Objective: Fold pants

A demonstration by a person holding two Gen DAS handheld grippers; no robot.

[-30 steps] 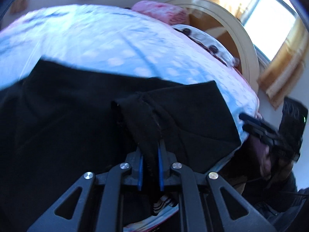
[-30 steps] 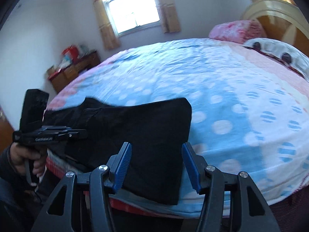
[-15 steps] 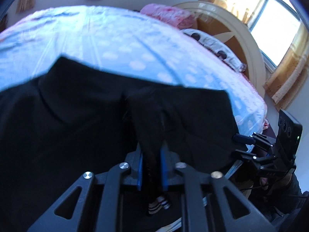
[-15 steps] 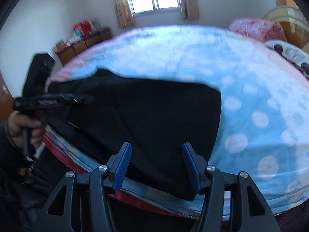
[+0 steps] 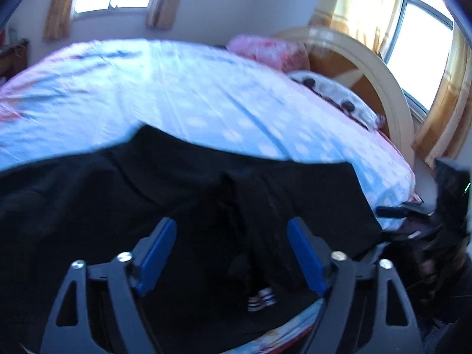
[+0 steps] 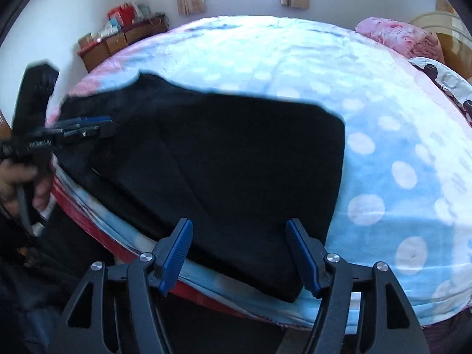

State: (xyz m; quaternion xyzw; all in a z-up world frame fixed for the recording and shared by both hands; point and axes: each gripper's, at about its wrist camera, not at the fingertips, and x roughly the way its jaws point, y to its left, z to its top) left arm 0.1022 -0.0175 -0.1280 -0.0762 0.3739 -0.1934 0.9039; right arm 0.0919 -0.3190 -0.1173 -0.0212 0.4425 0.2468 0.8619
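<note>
Bed point(image 6: 383, 153); pants point(image 6: 236, 162) beyond splayed fingers point(image 6: 177, 247)

The black pants point(image 6: 224, 162) are lying folded along the near edge of the bed point(image 6: 398, 177), spreading toward its left corner. The right gripper point(image 6: 239, 253) is hovering over their near hem, jaws spread wide, gripping nothing. The left gripper point(image 6: 97, 122) is reaching in above the pants' left end.
</note>
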